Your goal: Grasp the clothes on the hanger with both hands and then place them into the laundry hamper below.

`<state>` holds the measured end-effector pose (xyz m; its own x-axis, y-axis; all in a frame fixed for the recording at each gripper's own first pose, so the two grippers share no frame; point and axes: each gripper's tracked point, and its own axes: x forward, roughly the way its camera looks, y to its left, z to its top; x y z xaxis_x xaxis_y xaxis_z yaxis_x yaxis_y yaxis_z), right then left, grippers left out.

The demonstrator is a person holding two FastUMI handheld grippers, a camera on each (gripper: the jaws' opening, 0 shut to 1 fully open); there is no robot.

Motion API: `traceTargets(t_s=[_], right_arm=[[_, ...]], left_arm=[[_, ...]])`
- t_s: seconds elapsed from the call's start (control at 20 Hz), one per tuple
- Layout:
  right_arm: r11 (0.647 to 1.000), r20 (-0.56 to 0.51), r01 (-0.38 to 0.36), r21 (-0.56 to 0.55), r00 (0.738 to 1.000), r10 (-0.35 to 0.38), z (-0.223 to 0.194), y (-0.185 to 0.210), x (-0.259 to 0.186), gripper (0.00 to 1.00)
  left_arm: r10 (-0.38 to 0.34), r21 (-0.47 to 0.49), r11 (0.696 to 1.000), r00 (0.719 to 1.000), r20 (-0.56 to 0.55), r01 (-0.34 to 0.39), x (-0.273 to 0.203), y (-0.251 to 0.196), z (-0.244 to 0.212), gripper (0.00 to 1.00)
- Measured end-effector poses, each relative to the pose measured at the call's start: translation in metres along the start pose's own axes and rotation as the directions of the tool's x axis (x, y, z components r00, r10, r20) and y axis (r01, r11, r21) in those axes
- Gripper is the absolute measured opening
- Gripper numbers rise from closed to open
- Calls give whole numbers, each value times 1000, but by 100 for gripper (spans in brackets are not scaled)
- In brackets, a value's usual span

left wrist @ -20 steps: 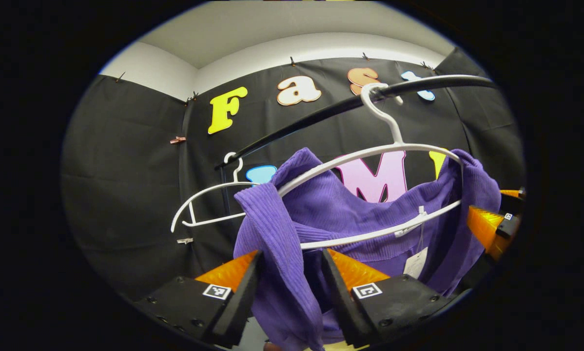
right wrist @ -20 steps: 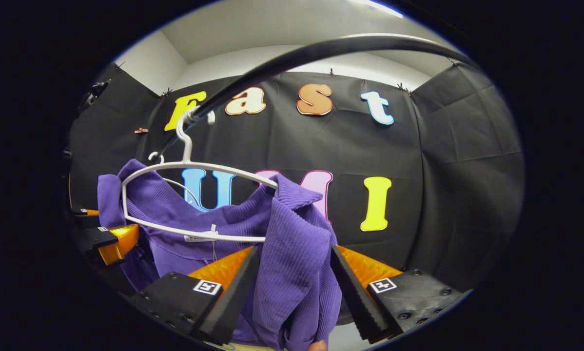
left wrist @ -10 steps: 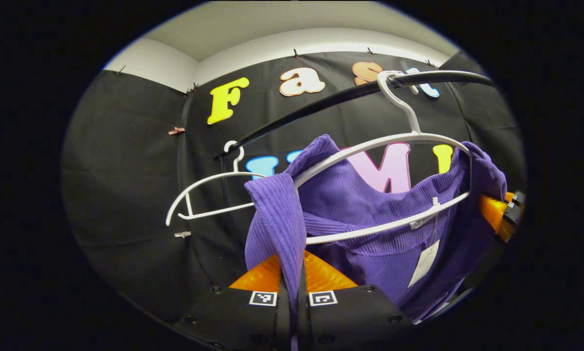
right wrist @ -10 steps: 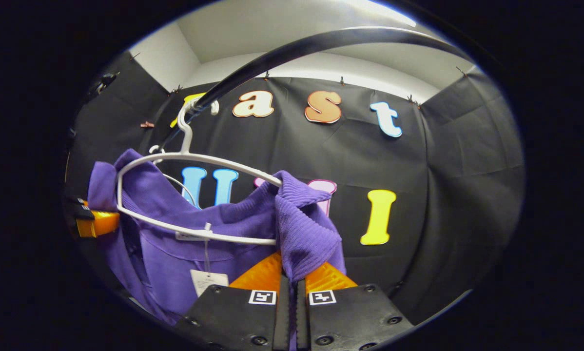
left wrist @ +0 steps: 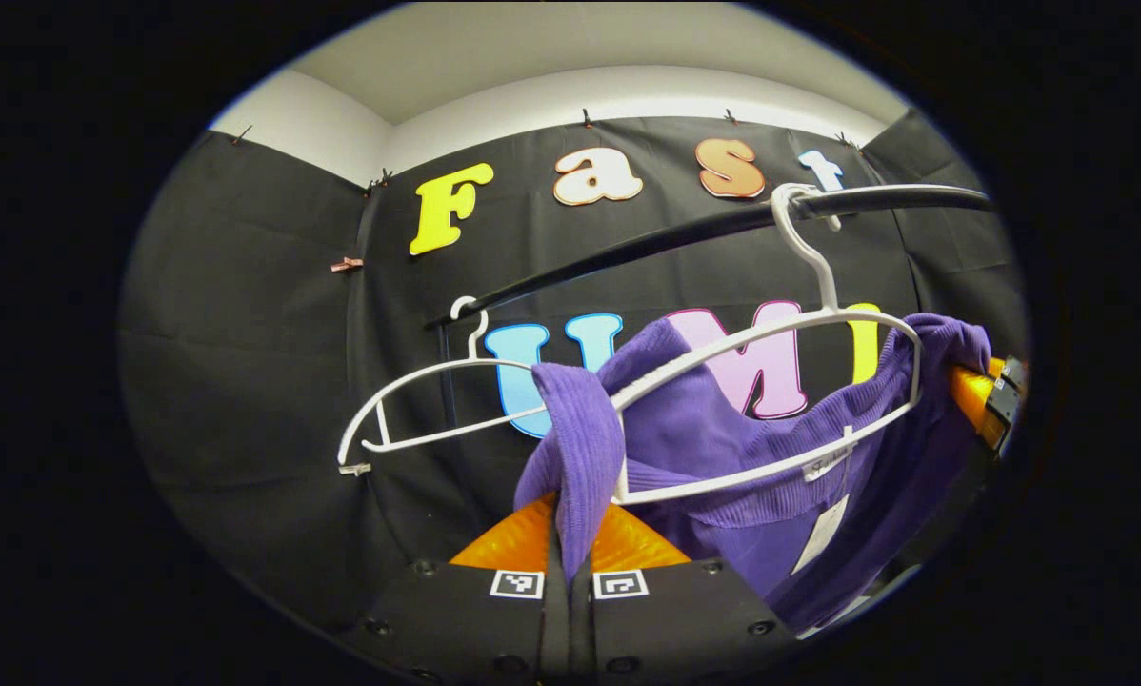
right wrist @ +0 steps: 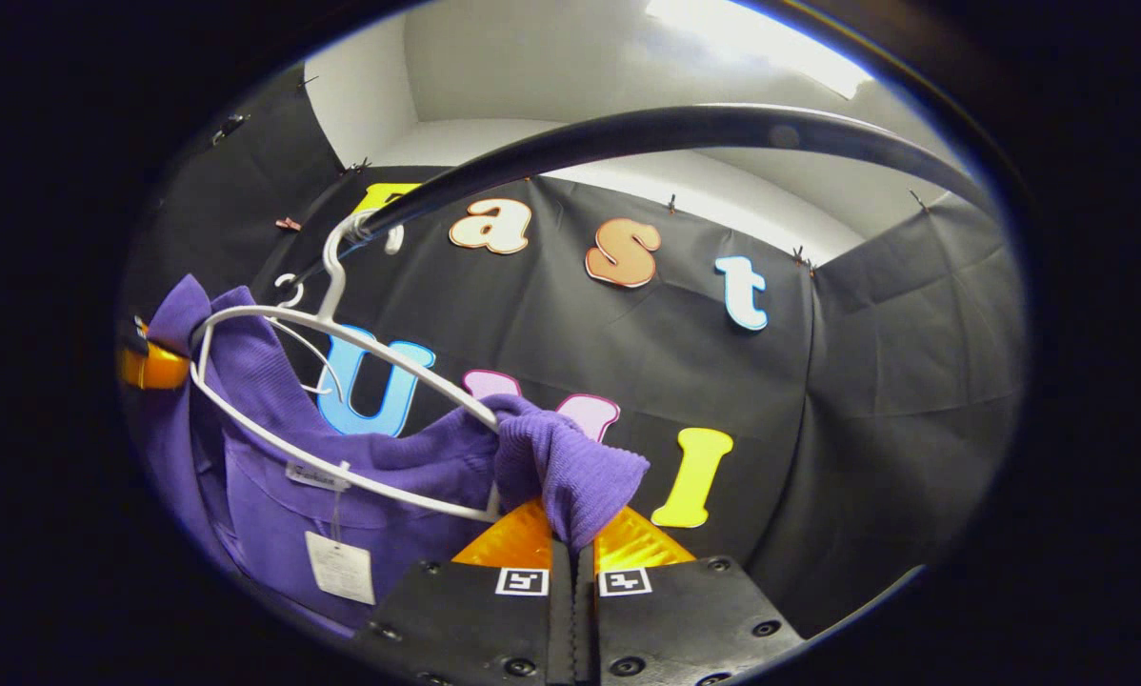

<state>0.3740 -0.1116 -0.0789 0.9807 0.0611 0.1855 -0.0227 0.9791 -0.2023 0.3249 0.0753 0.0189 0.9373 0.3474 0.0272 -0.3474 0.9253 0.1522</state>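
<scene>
The purple top hangs on a white hanger, and the hanger hooks over a black rail. A second white hanger, with nothing on it, hangs farther left on the same rail.

The left gripper has its fingers pressed together on one shoulder of the top, so the cloth is pinched between them. The right gripper pinches the other shoulder the same way, down near the end of the hanger. In the left gripper view the other gripper shows far off at the right edge, next to the top.

So I think the grab step is done. The top is held on both sides, but it is not off the hanger yet. A paper tag dangles from the neck.

Next, both shoulders need to slip off the ends of the hanger. That calls for both hands to pull out and down together. Then the top can go down into the hamper. The hanger could swing or come off the rail if one side pulls harder.
</scene>
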Motion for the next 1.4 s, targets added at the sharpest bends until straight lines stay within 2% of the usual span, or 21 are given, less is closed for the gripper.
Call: traceTargets(t_s=[0.3,0.55,0.7,0.85,1.1,1.25,1.4], right_arm=[[996,3,94,-11,996,-94,-6,-31,11,4],[994,-130,105,31,986,-101,-59,-25,20,5],[995,-195,80,61,979,-67,-85,-7,8,5],[993,-239,33,109,971,-6,-101,11,-12,5],[989,-304,-36,147,949,80,-122,42,-51,5],[981,-306,-106,163,940,152,-113,66,-74,5],[969,-294,-162,188,932,213,-93,88,-92,5]], left_arm=[[37,-1,999,999,21,-37,10,26,27,3],[40,-39,998,998,-50,-42,26,36,6,3],[64,-93,993,990,-122,-76,20,47,-23,5],[71,-77,994,986,-150,-83,9,50,-48,5],[19,-66,997,976,-216,-34,-16,32,-91,5],[-19,-52,999,972,-236,7,-30,16,-105,5],[-80,-62,996,969,-232,67,-43,-12,-99,5]])
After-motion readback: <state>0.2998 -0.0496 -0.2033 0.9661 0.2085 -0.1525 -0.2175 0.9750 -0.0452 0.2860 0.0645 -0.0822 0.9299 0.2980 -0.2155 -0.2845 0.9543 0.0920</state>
